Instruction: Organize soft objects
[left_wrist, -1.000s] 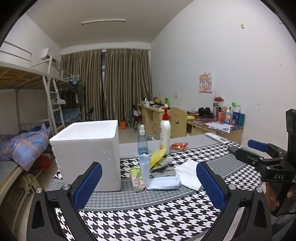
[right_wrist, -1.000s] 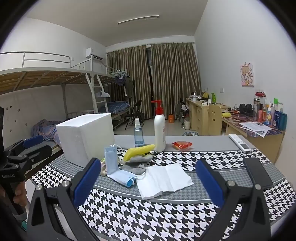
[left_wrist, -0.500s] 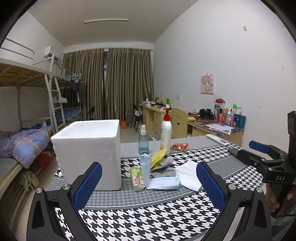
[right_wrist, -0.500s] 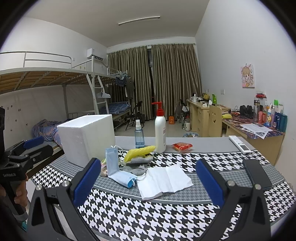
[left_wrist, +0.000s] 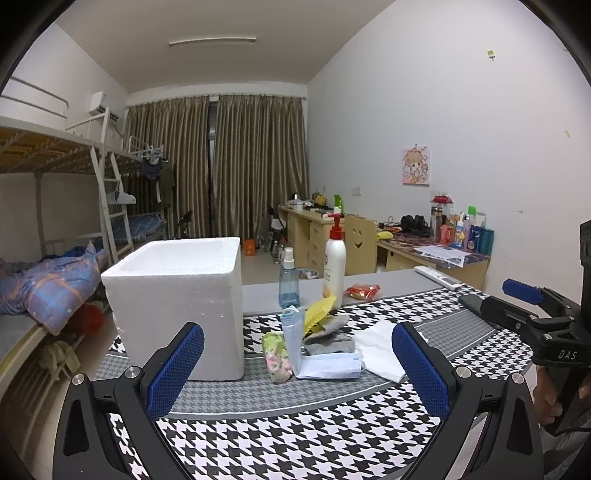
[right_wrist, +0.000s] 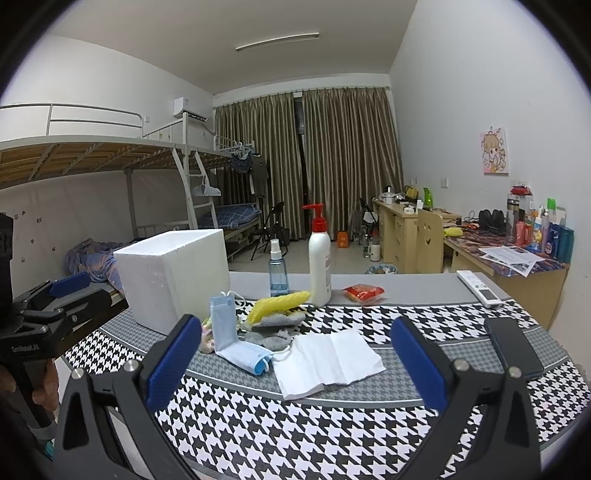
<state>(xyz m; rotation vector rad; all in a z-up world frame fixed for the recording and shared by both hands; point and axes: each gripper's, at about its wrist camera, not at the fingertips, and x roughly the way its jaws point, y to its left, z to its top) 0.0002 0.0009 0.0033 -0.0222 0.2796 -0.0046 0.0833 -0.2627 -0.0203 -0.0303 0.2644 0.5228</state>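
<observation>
Both wide apart and empty, left gripper (left_wrist: 297, 363) and right gripper (right_wrist: 295, 360), hovering over the near table (right_wrist: 332, 435). Beyond, heaped mid-table: masks (right_wrist: 236, 341), grey socks (right_wrist: 275, 330), yellow cloth (right_wrist: 279, 302), tissue (right_wrist: 327, 362). Left of these, foam box (left_wrist: 184, 295).

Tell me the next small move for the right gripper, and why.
Probably ease the right gripper forward and down onto the white cloth. Both grippers hang open and empty, the cloth lies flat nearest those fingers, and the foam box stands open-topped.
</observation>
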